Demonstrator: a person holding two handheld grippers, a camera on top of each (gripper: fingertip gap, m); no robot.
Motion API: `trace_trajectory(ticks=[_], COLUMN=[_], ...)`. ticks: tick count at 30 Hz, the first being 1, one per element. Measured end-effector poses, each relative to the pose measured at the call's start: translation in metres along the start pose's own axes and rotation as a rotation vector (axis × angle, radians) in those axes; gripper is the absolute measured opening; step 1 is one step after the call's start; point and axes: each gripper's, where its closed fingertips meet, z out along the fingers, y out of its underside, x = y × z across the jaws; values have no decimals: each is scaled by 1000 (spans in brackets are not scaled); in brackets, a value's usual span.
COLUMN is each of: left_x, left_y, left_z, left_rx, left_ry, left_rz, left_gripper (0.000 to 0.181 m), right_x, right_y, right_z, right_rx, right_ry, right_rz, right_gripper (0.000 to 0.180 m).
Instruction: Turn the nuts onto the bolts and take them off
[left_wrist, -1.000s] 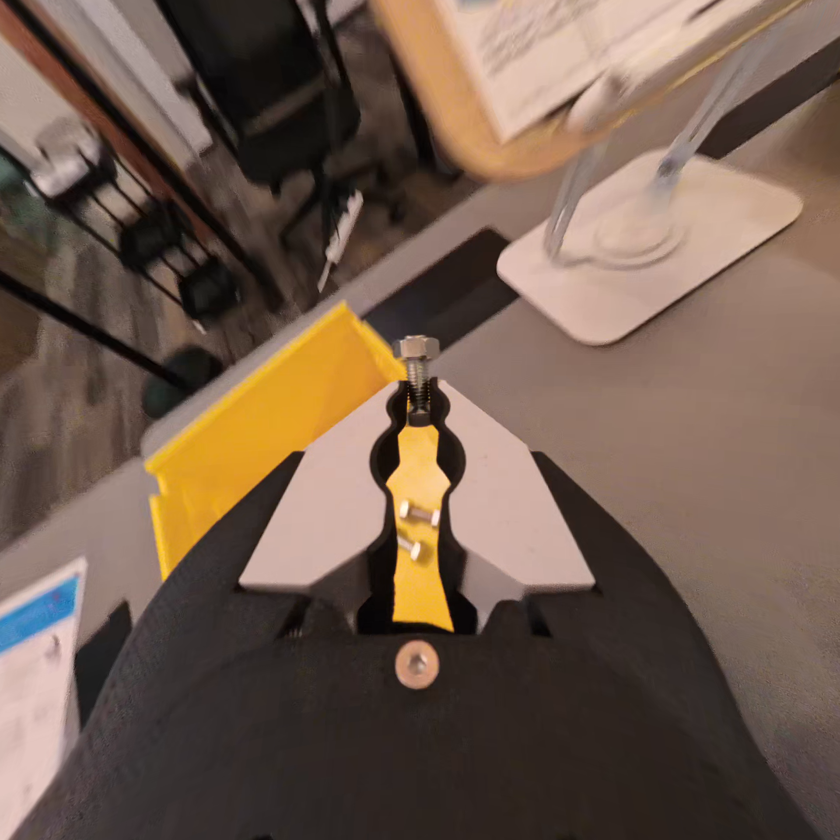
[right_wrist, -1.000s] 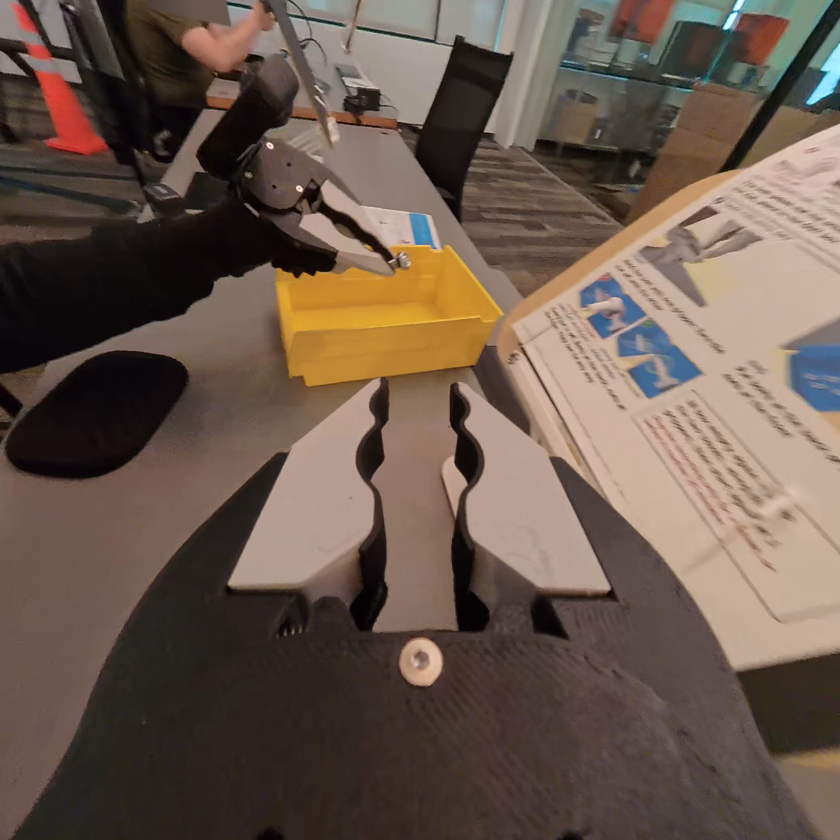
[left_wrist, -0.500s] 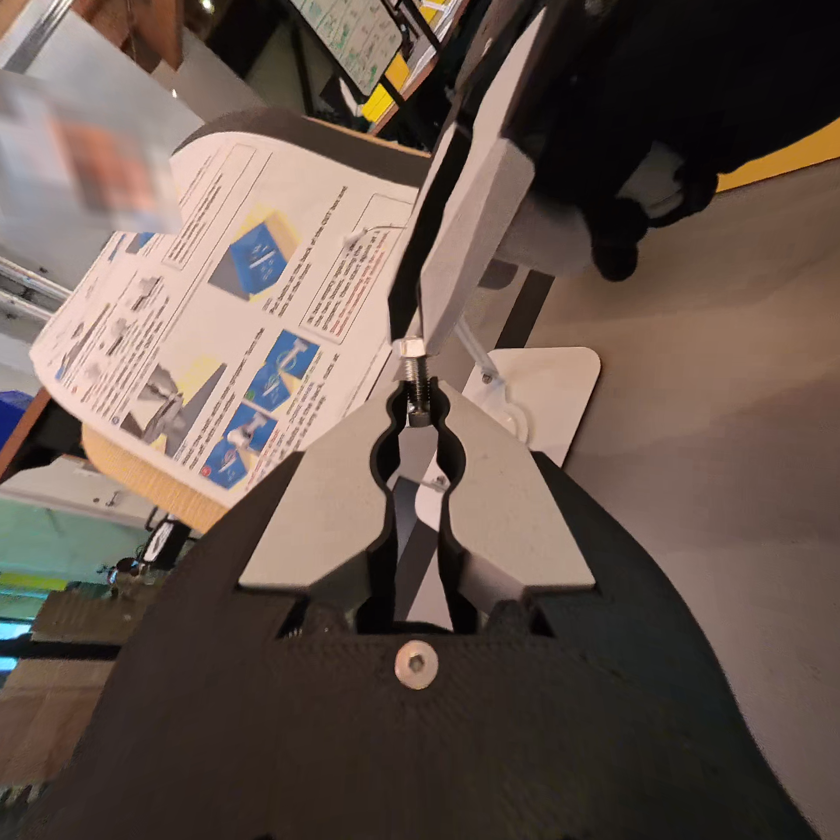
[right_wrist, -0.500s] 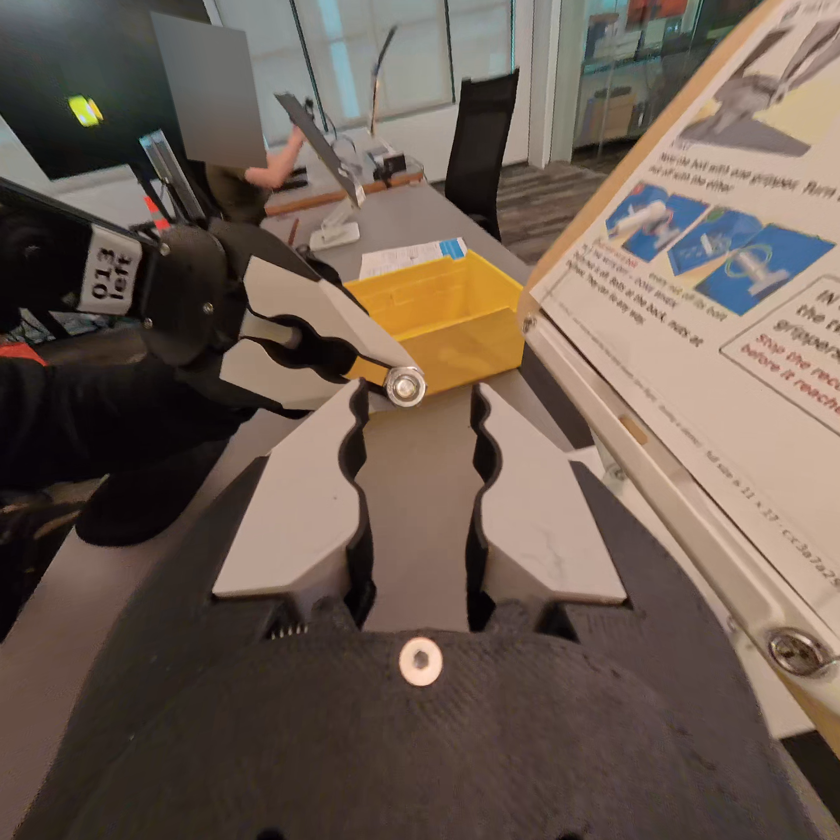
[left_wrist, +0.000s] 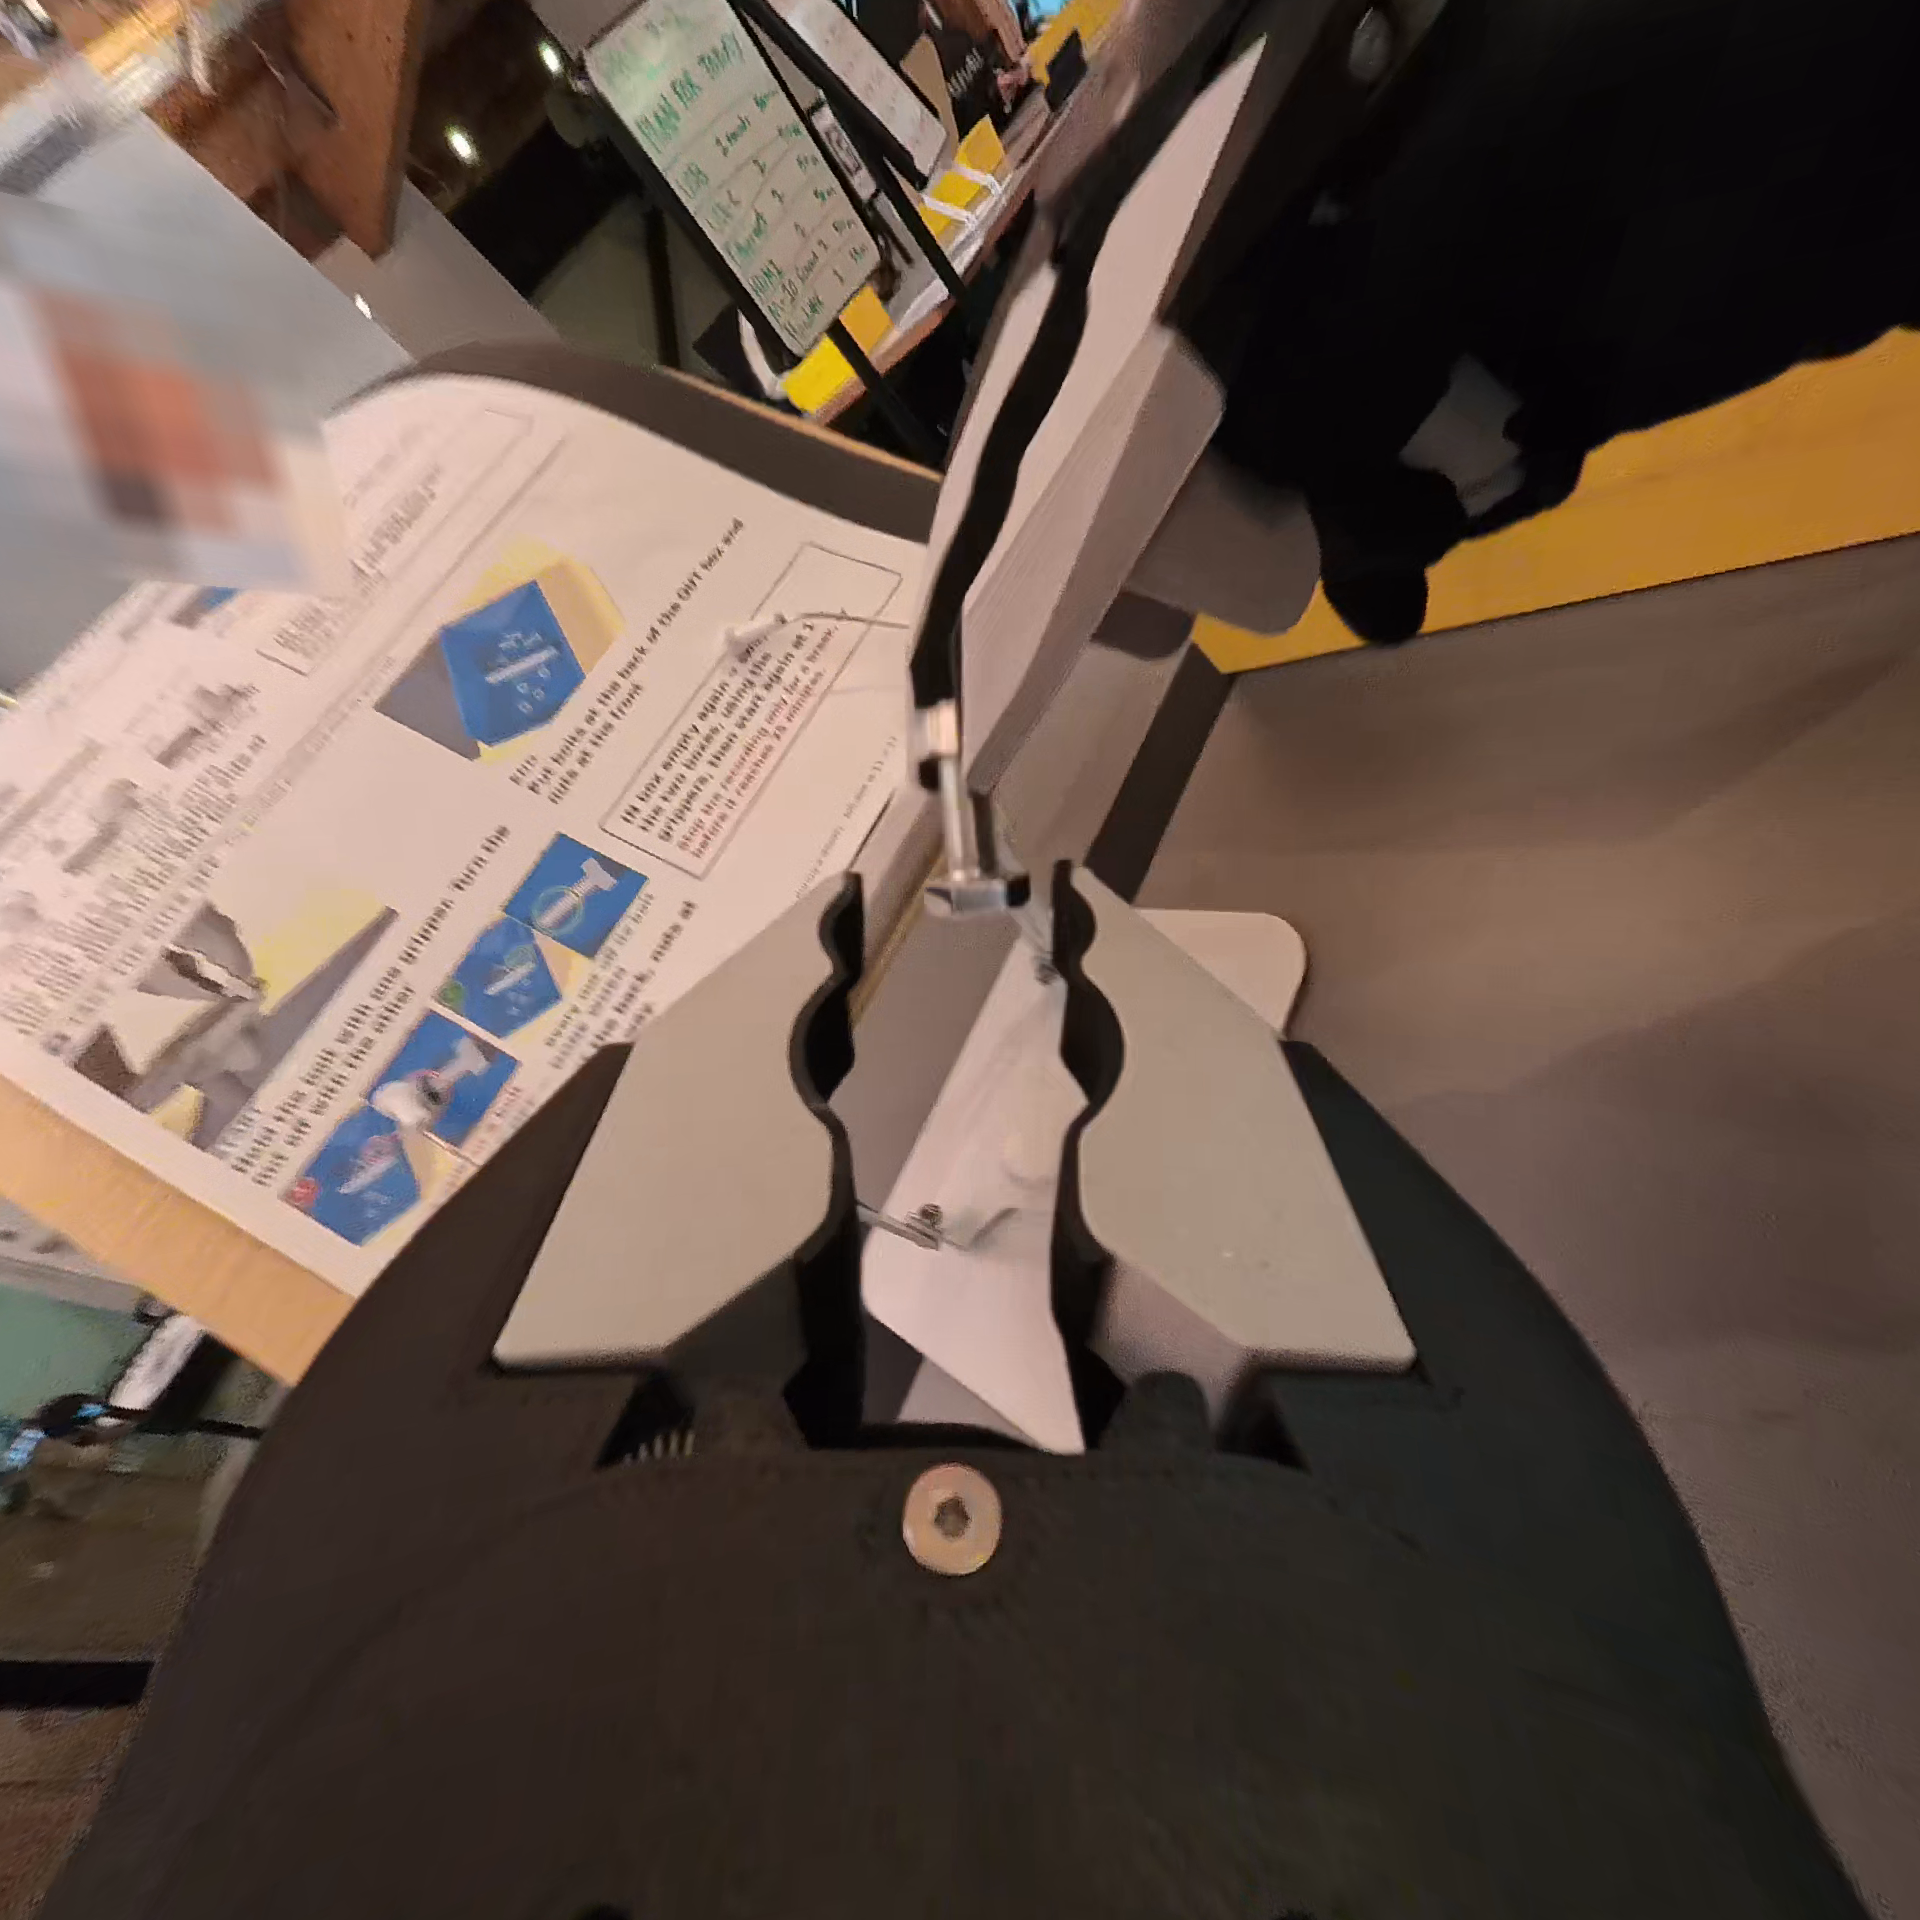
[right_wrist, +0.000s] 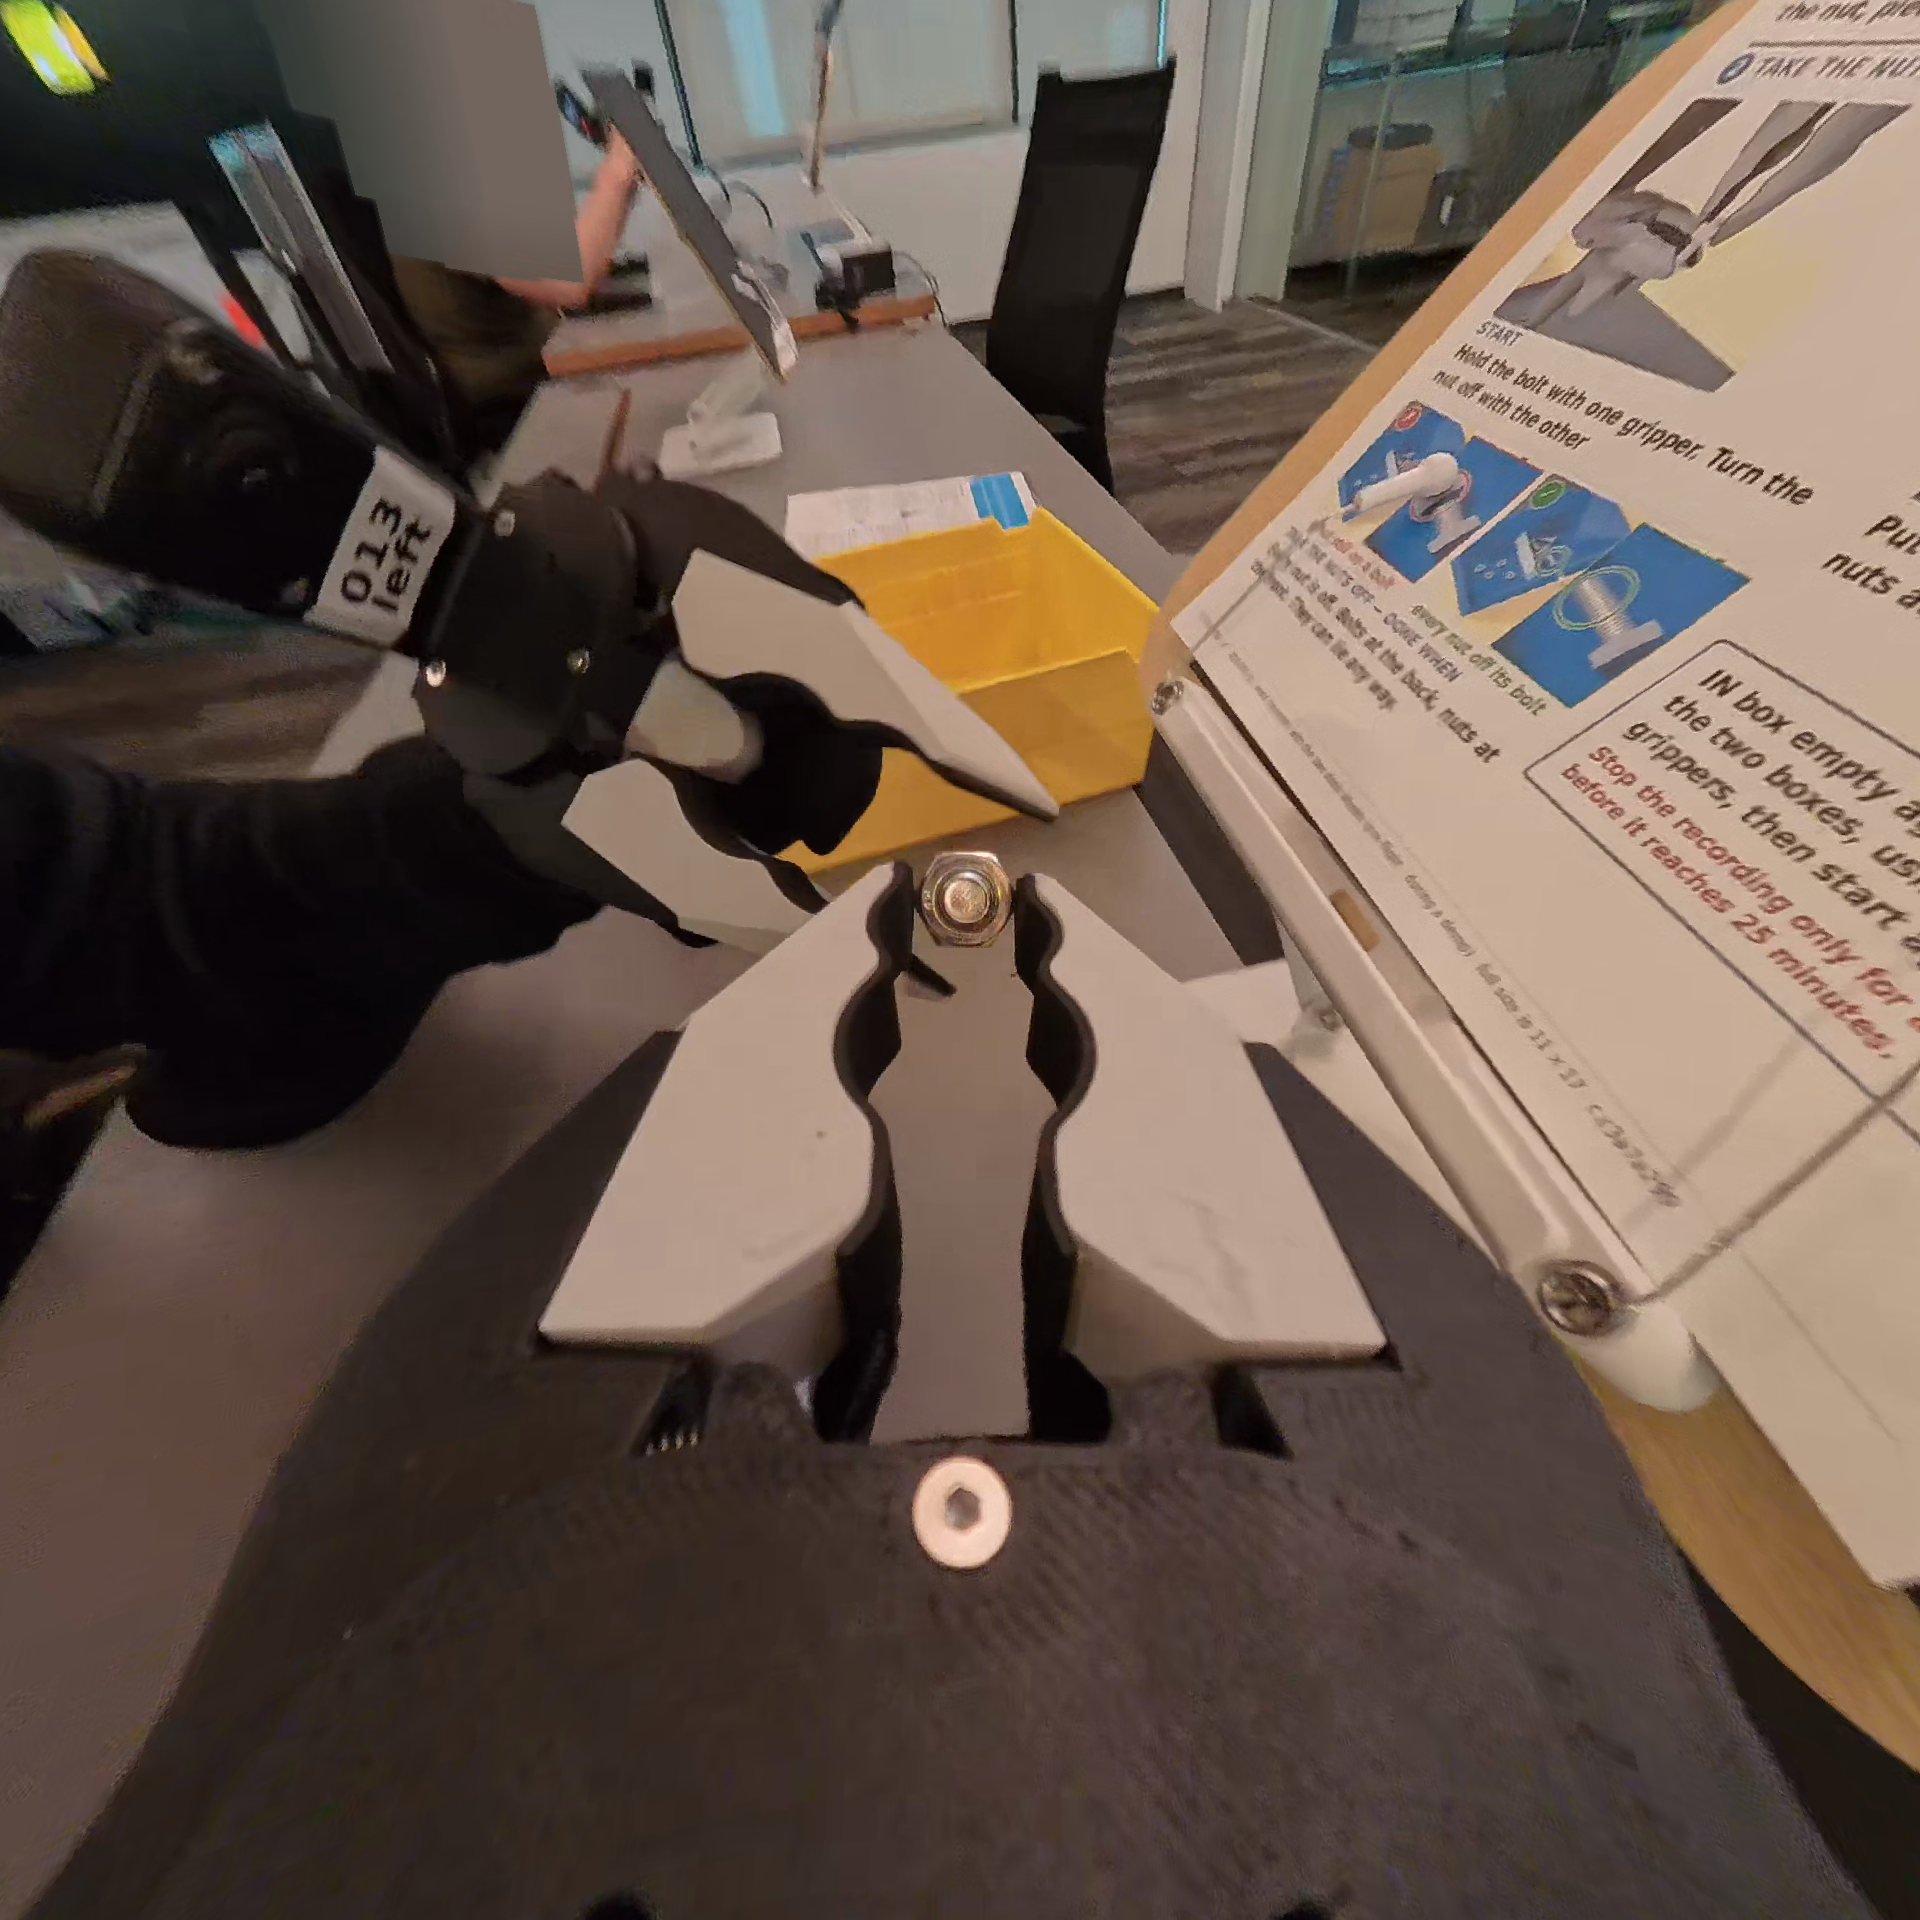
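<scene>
A silver bolt (left_wrist: 966, 831) with a hex nut (right_wrist: 963, 902) on it hangs in the air above the grey table (left_wrist: 1558, 935). My right gripper (right_wrist: 958, 894) is shut on the nut end; in the left wrist view its fingers (left_wrist: 1081, 499) reach down from the upper right to the nut (left_wrist: 940, 727). My left gripper (left_wrist: 956, 883) is open, with its jaws wide apart on either side of the bolt head (left_wrist: 977, 896), and I cannot tell whether they touch it. In the right wrist view its upper finger (right_wrist: 831, 665) points in from the left.
A yellow bin (right_wrist: 1039, 644) stands on the table behind the grippers, with a paper sheet (right_wrist: 904, 504) beyond it. An instruction board (right_wrist: 1558, 623) leans on a white stand base (left_wrist: 1226, 966) at the right. A black chair (right_wrist: 1081, 239) and a person at another table are farther back. Left and right tips are no more than a few centimetres apart.
The two grippers came together in front of the board. My right gripper closed on the nut end of the bolt. My left gripper, which held the bolt, has opened and let it go.
</scene>
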Motion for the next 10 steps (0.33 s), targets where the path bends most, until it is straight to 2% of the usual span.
trace_trajectory(ticks=[1, 4, 10], left_x=[3, 18, 44], left_y=[4, 9, 5], left_z=[2, 7, 7], left_rx=[-7, -14, 69], left_ry=[25, 93, 272], left_rz=[-30, -68, -194], left_gripper=[41, 46, 26], right_x=[0, -1, -9], right_y=[3, 14, 24], right_z=[-2, -6, -11], right_rx=[-36, -150, -262], right_ry=[18, 57, 54], right_rz=[-23, -89, -135], right_gripper=[17, 17, 17])
